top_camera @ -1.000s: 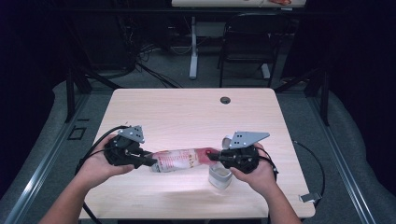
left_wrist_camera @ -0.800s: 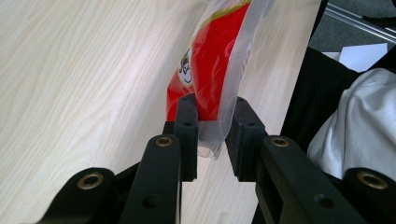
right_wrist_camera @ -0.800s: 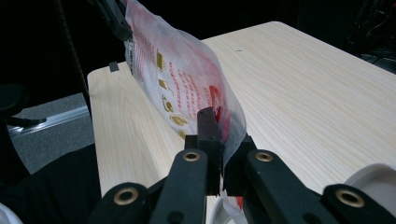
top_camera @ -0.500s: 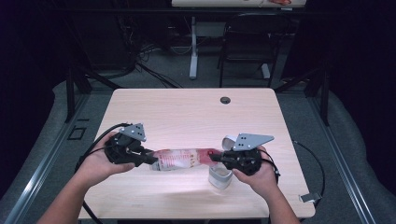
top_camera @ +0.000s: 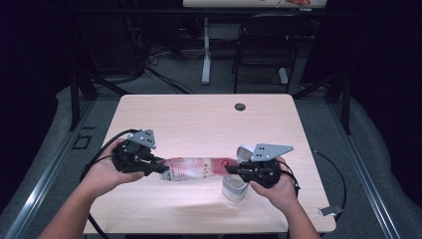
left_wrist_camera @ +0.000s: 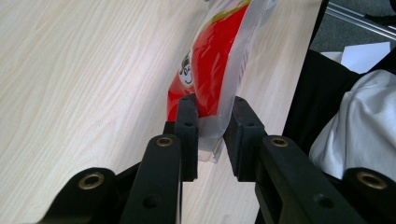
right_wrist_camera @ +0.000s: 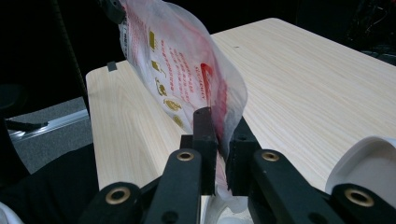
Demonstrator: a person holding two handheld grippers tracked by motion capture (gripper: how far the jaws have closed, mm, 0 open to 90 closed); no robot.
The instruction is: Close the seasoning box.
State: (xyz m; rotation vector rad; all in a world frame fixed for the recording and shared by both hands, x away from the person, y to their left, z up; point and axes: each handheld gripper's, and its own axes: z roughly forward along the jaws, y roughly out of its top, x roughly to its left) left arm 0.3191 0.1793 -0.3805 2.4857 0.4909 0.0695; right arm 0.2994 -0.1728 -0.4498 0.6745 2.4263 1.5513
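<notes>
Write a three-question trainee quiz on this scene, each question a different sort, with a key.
1. True or false: the red-printed plastic pouch lies flat on the table, untouched.
2. Which stands under the pouch's end by the right gripper? A) white container B) metal bowl C) cardboard box
3. Fill in: the left gripper holds the pouch at its ____ edge.

Key: 1 false, since a gripper holds each end above the table. 2 A. 3 clear sealed. The right gripper's jaws have just been opening a little, with the pouch between them.
</notes>
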